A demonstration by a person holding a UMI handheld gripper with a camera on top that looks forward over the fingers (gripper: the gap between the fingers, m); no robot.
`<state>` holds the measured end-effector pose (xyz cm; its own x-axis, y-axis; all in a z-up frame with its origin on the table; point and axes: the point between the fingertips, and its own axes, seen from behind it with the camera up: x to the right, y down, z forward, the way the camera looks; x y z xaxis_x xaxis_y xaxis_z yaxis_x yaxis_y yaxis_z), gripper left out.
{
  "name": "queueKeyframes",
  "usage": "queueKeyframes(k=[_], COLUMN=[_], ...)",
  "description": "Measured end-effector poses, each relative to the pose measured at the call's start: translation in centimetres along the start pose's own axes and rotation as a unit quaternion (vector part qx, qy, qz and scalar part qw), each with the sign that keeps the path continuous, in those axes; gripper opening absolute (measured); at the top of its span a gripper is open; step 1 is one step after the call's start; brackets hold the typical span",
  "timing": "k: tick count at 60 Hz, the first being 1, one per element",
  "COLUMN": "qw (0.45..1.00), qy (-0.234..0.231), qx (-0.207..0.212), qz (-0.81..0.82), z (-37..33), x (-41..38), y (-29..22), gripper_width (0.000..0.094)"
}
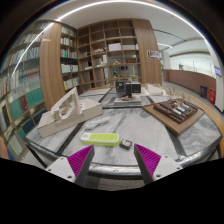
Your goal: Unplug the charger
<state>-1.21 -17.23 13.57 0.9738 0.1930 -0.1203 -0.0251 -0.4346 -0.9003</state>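
Observation:
A light green, flat power bank or power strip [100, 139] lies on the marble-patterned table [60, 145], just ahead of my fingers. A small dark charger plug [126, 143] sits at its right end, touching it. My gripper [113, 160] is open, with the magenta pads [80, 160] spread wide on either side and nothing between them. Both the green device and the plug lie beyond the fingertips, roughly centred between them.
A white architectural model [62, 108] stands on the table to the left. A wooden tray with dark items [178, 110] is to the right. Black boxes [128, 89] sit further back. Bookshelves [105, 50] line the far wall and the left side.

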Motion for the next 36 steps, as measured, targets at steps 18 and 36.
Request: queueKeyframes(k=[18,36], qw=[1.000,0.998], qy=[-0.017,-0.052], qx=[0.000,-0.031], qz=[0.007,-0.016], z=[-1.4,-0.6], x=[0.7,-0.4], y=[-0.2,1.2], gripper_width=[0.0821,0.0821])
